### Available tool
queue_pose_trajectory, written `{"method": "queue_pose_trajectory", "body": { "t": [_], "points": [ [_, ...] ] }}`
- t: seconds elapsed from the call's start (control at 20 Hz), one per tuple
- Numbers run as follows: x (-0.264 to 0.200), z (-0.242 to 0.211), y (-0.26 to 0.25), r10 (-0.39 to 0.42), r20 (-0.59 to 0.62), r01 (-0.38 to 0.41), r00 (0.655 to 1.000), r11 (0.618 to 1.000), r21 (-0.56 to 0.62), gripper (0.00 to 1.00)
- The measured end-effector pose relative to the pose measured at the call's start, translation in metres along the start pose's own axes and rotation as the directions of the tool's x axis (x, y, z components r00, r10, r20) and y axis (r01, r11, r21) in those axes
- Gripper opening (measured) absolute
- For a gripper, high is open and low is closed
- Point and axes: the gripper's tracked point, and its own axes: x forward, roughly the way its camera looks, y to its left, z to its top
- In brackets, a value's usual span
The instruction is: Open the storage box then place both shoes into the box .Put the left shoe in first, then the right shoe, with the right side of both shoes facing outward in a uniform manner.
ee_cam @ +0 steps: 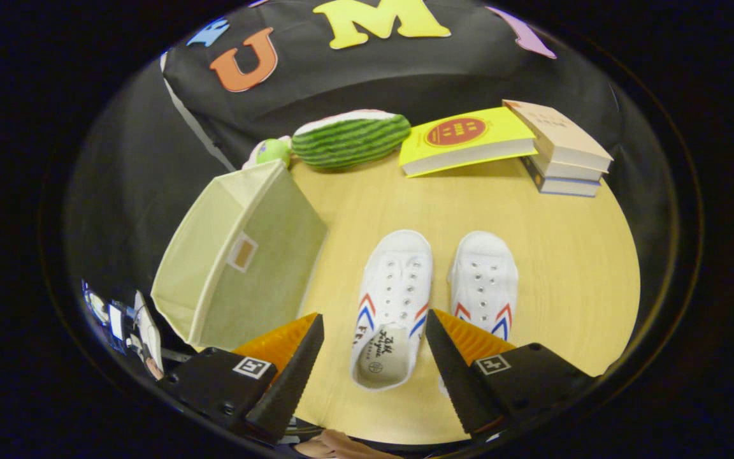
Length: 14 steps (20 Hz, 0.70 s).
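Fingers: I see my gripper (373,357) spread wide, holding nothing, straddling the left shoe (392,306).
Right shoe (485,284): just beside it, mid-table.
Storage box (239,255): at the table's left edge; opening unclear.
Risk: I may clip the right shoe or grab out of order.

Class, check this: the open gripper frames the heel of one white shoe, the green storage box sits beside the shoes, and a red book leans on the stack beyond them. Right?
Not quite: in the gripper view the leaning book is yellow, not red. The gripper, shoe, storage box and stack are as stated.

Matt cloth storage box (239,255), white canvas shoes (392,299), smooth wood-grain table (571,268), ridged gripper (373,347) fingers spread apart.
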Motion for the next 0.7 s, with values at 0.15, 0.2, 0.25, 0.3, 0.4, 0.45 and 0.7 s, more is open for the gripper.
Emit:
{"method": "queue_pose_trajectory", "body": {
  "t": [0.15, 0.2, 0.25, 0.3, 0.4, 0.45, 0.7],
  "points": [
    [0.008, -0.002, -0.019, -0.025, -0.023, 0.025, 0.999, 0.999, 0.023, 1.0],
    [0.011, -0.004, -0.025, -0.046, -0.037, 0.047, 0.998, 0.999, 0.024, 1.0],
    [0.016, -0.009, -0.034, -0.074, -0.058, 0.076, 0.996, 0.997, 0.021, 0.99],
    [0.019, -0.012, -0.039, -0.097, -0.07, 0.1, 0.993, 0.994, 0.034, 0.94],
    [0.026, -0.02, -0.037, -0.084, -0.102, 0.086, 0.991, 0.996, 0.016, 0.88],
    [0.03, -0.023, -0.034, -0.071, -0.108, 0.073, 0.992, 0.997, 0.007, 0.84],
    [0.051, -0.03, -0.042, -0.104, -0.149, 0.099, 0.983, 0.994, -0.039, 0.59]
  ]
}}
